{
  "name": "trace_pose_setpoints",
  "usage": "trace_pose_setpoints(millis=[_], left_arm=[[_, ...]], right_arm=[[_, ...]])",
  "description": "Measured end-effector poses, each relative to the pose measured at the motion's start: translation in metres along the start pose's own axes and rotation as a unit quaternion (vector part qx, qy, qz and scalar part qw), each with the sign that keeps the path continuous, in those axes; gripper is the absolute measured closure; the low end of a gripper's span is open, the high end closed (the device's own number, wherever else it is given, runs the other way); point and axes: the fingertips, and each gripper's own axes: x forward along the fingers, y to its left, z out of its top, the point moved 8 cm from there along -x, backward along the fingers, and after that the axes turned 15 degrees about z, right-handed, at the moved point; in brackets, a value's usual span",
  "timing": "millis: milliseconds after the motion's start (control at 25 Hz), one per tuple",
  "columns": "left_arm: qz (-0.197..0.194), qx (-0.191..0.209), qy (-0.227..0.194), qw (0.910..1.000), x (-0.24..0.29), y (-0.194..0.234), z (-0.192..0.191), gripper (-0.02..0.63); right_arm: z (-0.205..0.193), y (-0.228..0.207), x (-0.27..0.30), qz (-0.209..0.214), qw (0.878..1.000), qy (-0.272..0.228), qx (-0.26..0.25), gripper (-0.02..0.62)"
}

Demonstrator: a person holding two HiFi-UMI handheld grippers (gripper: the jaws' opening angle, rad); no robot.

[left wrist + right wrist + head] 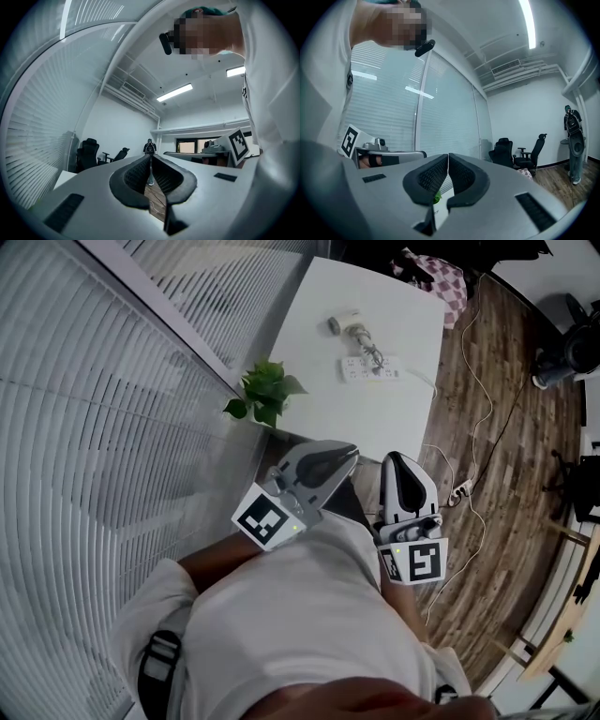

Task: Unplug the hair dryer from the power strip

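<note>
White square tabletop (309, 352) carries a small white-and-grey hair dryer (352, 329); its cord runs to a flat white power strip (367, 371) just beside it, w/ the plug sitting in one of the strip's sockets; green leafy plant (265, 395) at the table's near corner, pot hidden by leaves. Left gripper (345, 454) & right gripper (392, 461) are held close to the person's white shirt (300, 615), well apart from dryer & strip; both pairs of jaws are closed tip to tip, nothing between them. Brown wood floor (511, 474) at right has loose white cables on it.
</note>
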Motion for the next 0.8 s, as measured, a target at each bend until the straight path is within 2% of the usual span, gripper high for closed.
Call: trace_pose_setpoints(millis=[280,800], left_arm=[[0.004,0.010,0.009,0.9999,0.036,0.005,-0.001,0.565],[0.014,0.024,0.018,0.9995,0.136,0.013,-0.008,0.565]], right_arm=[[-0.001,-0.037,0.008,0.003,1.000,0.001,0.004,0.563],[-0.009,-0.136,0.025,0.022,1.000,0.006,0.016,0.563]])
